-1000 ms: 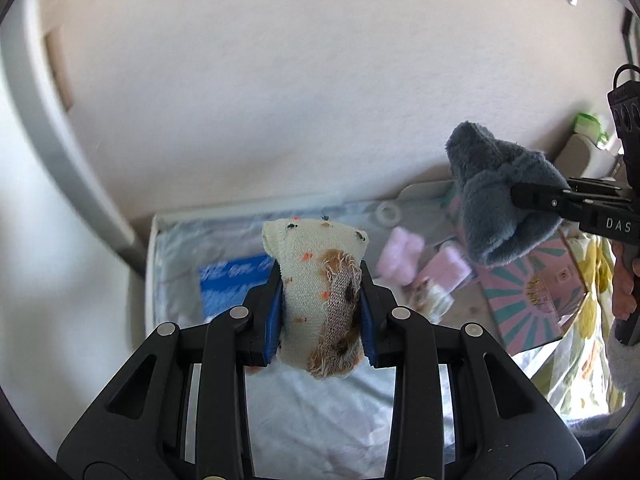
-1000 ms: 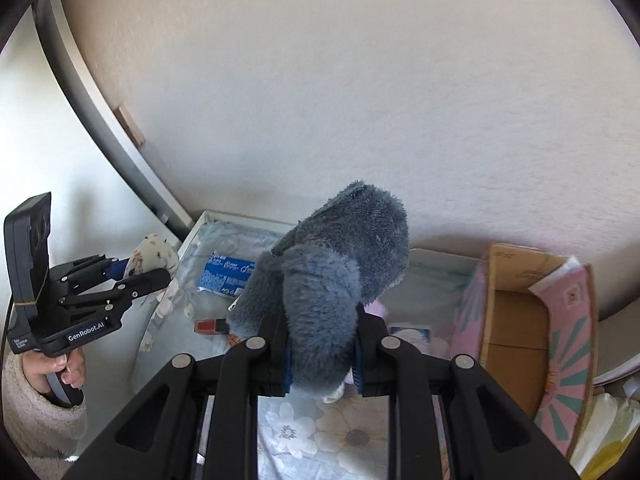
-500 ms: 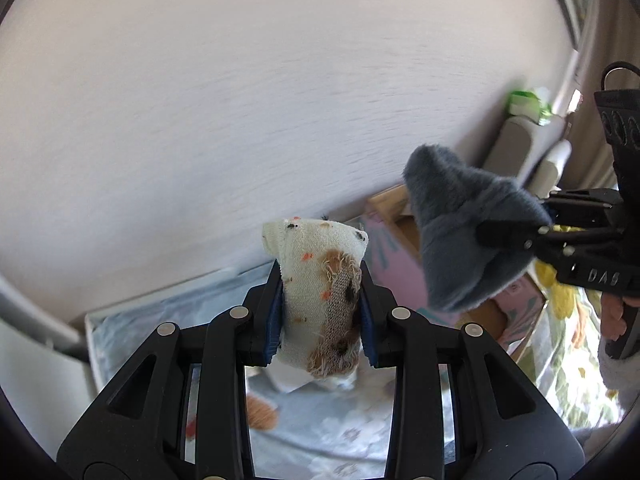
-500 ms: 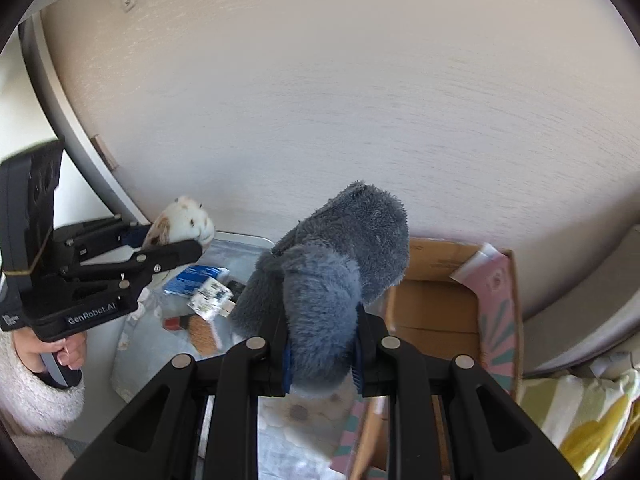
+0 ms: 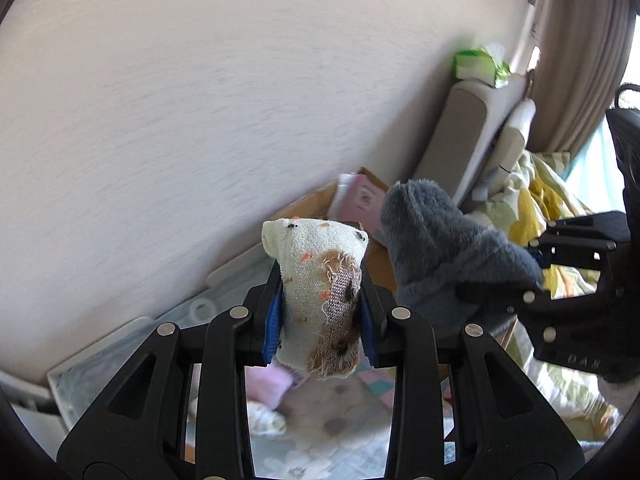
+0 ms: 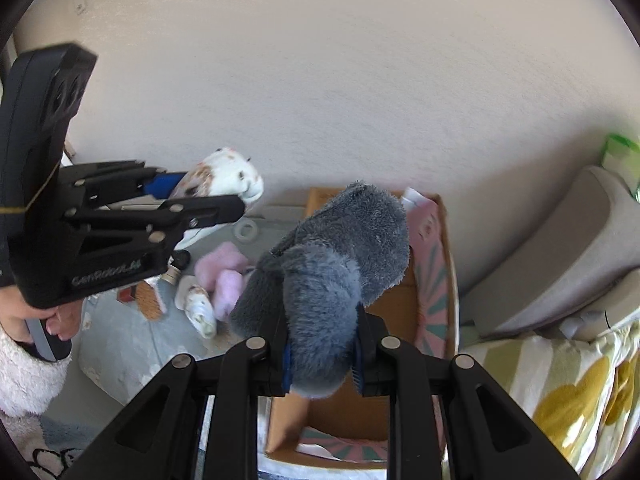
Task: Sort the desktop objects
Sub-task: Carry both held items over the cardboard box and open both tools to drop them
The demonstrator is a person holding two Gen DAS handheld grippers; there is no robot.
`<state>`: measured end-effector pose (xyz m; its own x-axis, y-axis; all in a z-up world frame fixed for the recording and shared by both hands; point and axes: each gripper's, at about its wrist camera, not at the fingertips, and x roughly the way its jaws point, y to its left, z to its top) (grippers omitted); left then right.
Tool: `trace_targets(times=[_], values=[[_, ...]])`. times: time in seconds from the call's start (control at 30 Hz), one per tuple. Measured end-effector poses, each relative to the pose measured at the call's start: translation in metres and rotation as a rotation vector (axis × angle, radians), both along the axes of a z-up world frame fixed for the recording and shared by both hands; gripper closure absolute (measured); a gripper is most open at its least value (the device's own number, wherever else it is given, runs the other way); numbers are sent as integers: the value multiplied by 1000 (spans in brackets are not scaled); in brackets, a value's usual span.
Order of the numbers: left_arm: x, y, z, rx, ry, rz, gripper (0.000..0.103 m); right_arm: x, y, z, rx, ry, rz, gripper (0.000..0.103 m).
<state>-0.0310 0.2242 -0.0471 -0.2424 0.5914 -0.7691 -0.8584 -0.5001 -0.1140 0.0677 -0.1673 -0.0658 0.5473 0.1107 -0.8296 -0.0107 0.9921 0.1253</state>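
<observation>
My left gripper point(image 5: 320, 320) is shut on a cream sock point(image 5: 320, 292) with orange dots and a frayed brown patch; the same sock point(image 6: 224, 176) shows in the right wrist view, held in the air at the left. My right gripper point(image 6: 322, 354) is shut on a fluffy grey sock point(image 6: 340, 264), which hangs over an open cardboard box point(image 6: 436, 320) with pink patterned flaps. In the left wrist view the grey sock point(image 5: 444, 248) floats just right of the cream one, with the box point(image 5: 316, 204) behind both.
On the floral cloth point(image 6: 132, 344) left of the box lie pink socks point(image 6: 224, 276), a white patterned sock point(image 6: 200, 312), a tape ring point(image 6: 246, 230) and small items. A grey cushioned seat point(image 6: 560, 264) and a yellow-patterned blanket point(image 6: 560, 392) lie to the right. A hand in a white fleecy sleeve point(image 6: 28, 368) holds the left gripper.
Both grippers have swung to the right, away from the tray of items and toward the cardboard box, each keeping its sock. The grey sock now hangs over the box opening.
</observation>
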Motion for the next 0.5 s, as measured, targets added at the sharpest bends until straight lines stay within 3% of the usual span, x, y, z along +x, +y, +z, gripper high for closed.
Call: trace_targets(times=[0.5], values=[[14, 90, -46, -114, -68, -96, 74, -19, -40, -40, 45, 113, -82, 83]])
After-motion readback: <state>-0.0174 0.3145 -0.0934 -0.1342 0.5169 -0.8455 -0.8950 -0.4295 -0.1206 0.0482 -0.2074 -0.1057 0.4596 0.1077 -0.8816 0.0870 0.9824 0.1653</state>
